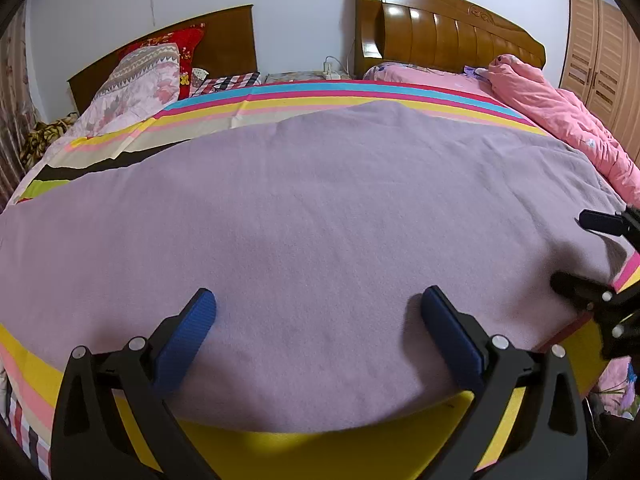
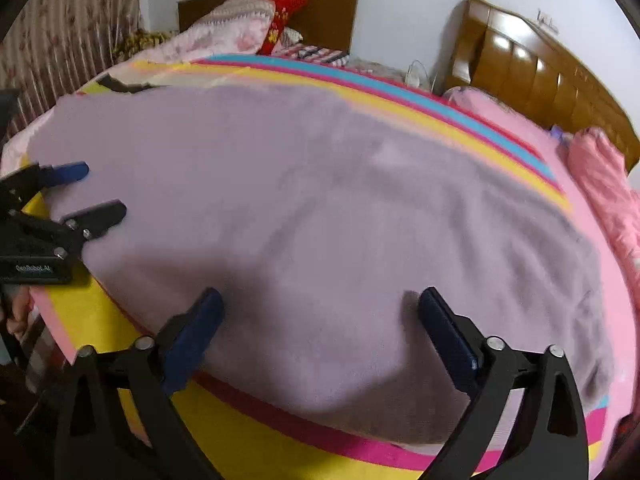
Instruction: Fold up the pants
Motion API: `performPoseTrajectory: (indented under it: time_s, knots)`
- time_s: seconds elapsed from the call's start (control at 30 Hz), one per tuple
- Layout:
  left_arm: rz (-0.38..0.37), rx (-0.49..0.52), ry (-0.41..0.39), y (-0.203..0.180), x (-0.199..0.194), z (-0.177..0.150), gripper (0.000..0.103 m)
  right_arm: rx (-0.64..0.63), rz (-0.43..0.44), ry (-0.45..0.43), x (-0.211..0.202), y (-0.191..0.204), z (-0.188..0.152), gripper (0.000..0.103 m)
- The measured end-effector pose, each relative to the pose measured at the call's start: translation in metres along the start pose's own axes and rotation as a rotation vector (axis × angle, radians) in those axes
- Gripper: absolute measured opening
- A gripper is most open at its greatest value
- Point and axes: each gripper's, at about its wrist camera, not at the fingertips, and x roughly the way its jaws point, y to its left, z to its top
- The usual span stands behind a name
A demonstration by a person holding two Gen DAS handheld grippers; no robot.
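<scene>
Pants: mauve fabric spread flat over the bed, filling the centre of the left wrist view. Left gripper at bottom centre, jaws wide apart, nothing between them but the cloth surface beneath; can't tell if the blue pads touch it or hover just above. Near edge of the pants curves along the bottom of frame just behind the jaws, over the yellow band of the striped sheet. Far edge runs across the upper middle, w/ a peak at upper centre against the sheet's yellow-pink-blue stripes. Right gripper pokes in at the right edge, jaws apart, over the pants' right end. Open fabric all the way up the middle; pink quilt piled at upper right, pillows upper left, wooden headboard at top.

Right wrist view, blurred: pants again fill the centre. Right gripper at bottom centre, jaws fully apart, nothing clamped, cloth lying under them. Near edge of the pants runs bottom left to bottom right along the sheet's red and yellow bands. Left gripper at left edge, jaws apart, over the pants' left end. Pink quilt at right, clear of the fabric.
</scene>
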Motion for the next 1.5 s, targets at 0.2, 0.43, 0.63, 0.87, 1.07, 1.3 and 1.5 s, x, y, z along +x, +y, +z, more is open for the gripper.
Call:
performPoseTrajectory:
  time_s: [0.2, 0.43, 0.63, 0.87, 1.07, 1.3, 1.5]
  knots:
    - [-0.002, 0.000, -0.001, 0.000, 0.000, 0.000, 0.102, 0.001, 0.030, -0.027, -0.004, -0.009, -0.007, 0.099]
    - [-0.008, -0.006, 0.000, 0.002, 0.002, 0.003, 0.102, 0.039, -0.007, 0.023, -0.007, -0.008, 0.002, 0.098]
    - [-0.007, -0.008, -0.002, 0.000, 0.003, 0.003, 0.102, 0.032, -0.017, 0.003, 0.002, -0.002, 0.003, 0.099]
    - [-0.004, -0.008, -0.007, -0.001, 0.001, 0.003, 0.102, 0.017, 0.001, -0.012, 0.000, -0.006, -0.002, 0.099]
    - [-0.007, -0.008, -0.008, -0.002, 0.001, 0.003, 0.102, 0.036, -0.012, 0.036, -0.005, -0.009, 0.006, 0.099]
    - [-0.208, -0.297, -0.201, 0.078, -0.051, -0.016, 0.101, -0.059, 0.023, -0.099, -0.035, 0.026, 0.025, 0.099]
    - [-0.209, -0.911, -0.363, 0.279, -0.090, -0.068, 0.100, -0.146, 0.100, -0.139, -0.019, 0.075, 0.044, 0.098]
